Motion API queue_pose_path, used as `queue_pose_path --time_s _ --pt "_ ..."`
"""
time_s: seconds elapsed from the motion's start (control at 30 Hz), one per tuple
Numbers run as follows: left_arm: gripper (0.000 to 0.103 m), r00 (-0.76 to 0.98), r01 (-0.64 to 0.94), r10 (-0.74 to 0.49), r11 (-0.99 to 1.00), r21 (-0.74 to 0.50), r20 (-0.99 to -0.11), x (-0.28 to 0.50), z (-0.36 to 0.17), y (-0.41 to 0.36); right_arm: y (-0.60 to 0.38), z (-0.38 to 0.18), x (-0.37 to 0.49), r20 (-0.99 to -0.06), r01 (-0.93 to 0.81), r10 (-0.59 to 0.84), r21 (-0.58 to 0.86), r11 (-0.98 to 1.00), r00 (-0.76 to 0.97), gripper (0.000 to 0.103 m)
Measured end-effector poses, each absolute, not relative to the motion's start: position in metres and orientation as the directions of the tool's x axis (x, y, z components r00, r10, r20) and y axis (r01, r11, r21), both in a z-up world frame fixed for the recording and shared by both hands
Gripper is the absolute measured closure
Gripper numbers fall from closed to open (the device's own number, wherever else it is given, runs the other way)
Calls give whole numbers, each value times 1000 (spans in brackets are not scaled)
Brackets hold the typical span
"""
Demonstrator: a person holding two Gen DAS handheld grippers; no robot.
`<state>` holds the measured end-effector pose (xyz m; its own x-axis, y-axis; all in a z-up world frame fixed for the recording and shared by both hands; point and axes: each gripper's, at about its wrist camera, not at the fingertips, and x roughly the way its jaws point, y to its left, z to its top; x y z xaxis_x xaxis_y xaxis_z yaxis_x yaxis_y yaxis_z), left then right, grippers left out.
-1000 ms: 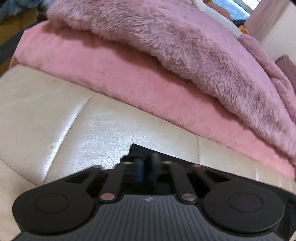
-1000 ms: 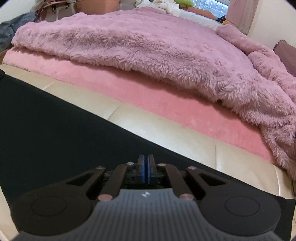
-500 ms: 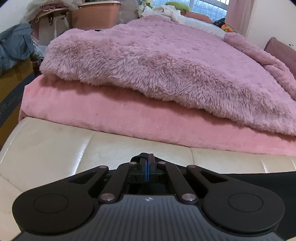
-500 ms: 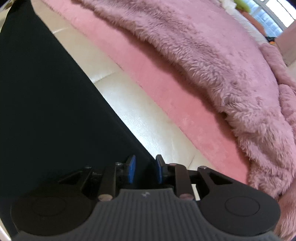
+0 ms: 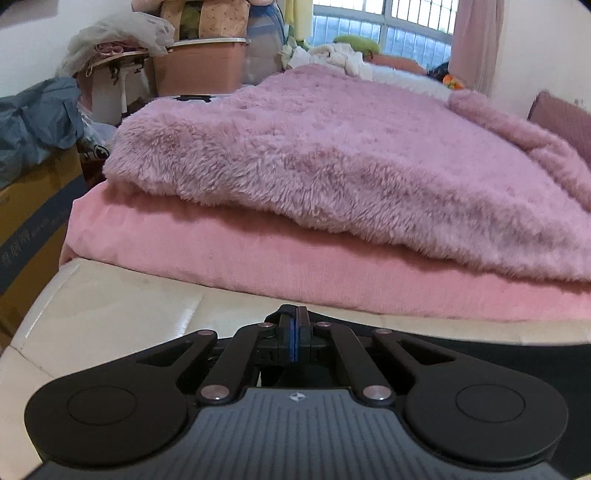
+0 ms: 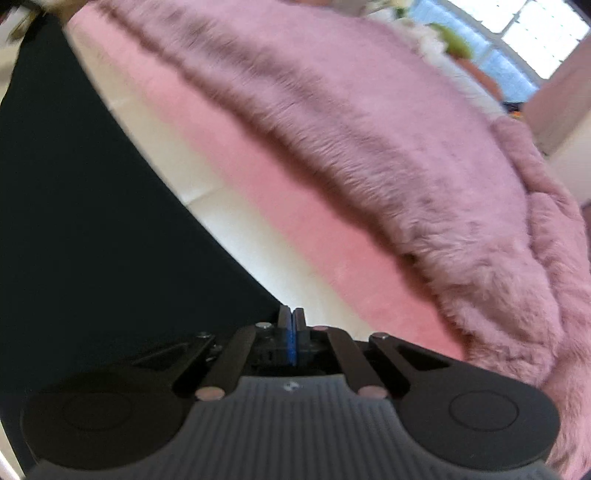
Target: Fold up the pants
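The black pants (image 6: 92, 229) fill the left half of the right wrist view, lying over the cream leather bench (image 6: 236, 221). My right gripper (image 6: 291, 321) is shut on the pants' edge at its tip. In the left wrist view a strip of the black pants (image 5: 480, 350) runs to the right behind the gripper. My left gripper (image 5: 294, 319) is shut, with a black fold of the pants around its tip, above the cream bench (image 5: 110, 310).
A fluffy mauve blanket (image 5: 351, 158) lies on a pink mattress cover (image 5: 258, 254) just beyond the bench. A cardboard box (image 5: 33, 229), a grey bag (image 5: 33, 118) and storage bins (image 5: 199, 66) stand at the left. A window (image 5: 384, 29) is at the back.
My right gripper opened half a second ago and has shut again on the pants' edge while swinging. My left gripper has risen and levelled, still shut on the pants.
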<state>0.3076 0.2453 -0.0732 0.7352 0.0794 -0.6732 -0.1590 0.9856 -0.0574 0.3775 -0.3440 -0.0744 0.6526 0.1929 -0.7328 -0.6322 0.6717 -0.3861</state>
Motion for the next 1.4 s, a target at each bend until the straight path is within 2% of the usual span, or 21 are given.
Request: queue_pose_path --time_s 0.27,0.33,0.4,0.43,0.5,0.53,0.6,0.77,0.93,1.07,1.13,1.17,1.23,1.37,1.4 --pt "103 684 -177 119 984 -6 -719 333 -104 240 -333 -108 394 -745 -577 125 -387 719 655 103" --pt "98 672 -198 135 980 -1 -728 334 -109 241 -330 -116 394 -742 -563 107 -397 724 661 103" --pt "83 663 -234 177 972 23 -728 331 -110 244 -328 -120 390 -740 -543 88 -402 737 667 103" --pt "81 665 -250 182 968 14 -724 327 -108 248 -327 -120 388 -729 -525 78 -410 746 680 103" --pt "72 678 -300 185 953 -38 -711 314 -102 259 -327 -116 382 -715 -494 78 -396 774 695 85" --pt "71 687 -328 186 942 -71 -702 305 -98 265 -327 -112 377 -706 -473 82 -379 796 704 84" --pt "68 697 -372 173 917 -145 -696 285 -92 275 -327 -103 365 -690 -437 98 -336 835 718 83" --pt "63 717 -438 26 794 -421 -697 234 -101 290 -315 -92 317 -673 -361 190 -122 925 715 80" --pt "62 714 -481 -21 712 -513 -699 226 -129 294 -299 -104 276 -664 -293 240 33 956 708 80" --pt "62 722 -465 -32 717 -519 -691 243 -135 291 -288 -117 264 -694 -246 229 78 966 682 80" --pt "80 721 -459 -15 739 -493 -693 250 -132 289 -284 -120 259 -700 -235 221 77 969 679 79" --pt "103 715 -452 -18 750 -482 -699 253 -130 288 -282 -122 258 -701 -236 223 80 969 677 79" --pt "103 713 -442 2 777 -448 -701 252 -123 283 -279 -124 256 -708 -238 217 71 969 672 78" --pt "103 778 -324 -24 840 -435 -627 242 -90 272 -277 -126 257 -713 -243 213 61 968 669 76" --pt "103 764 -333 -17 846 -416 -645 243 -86 272 -278 -126 257 -714 -245 213 60 968 667 76"
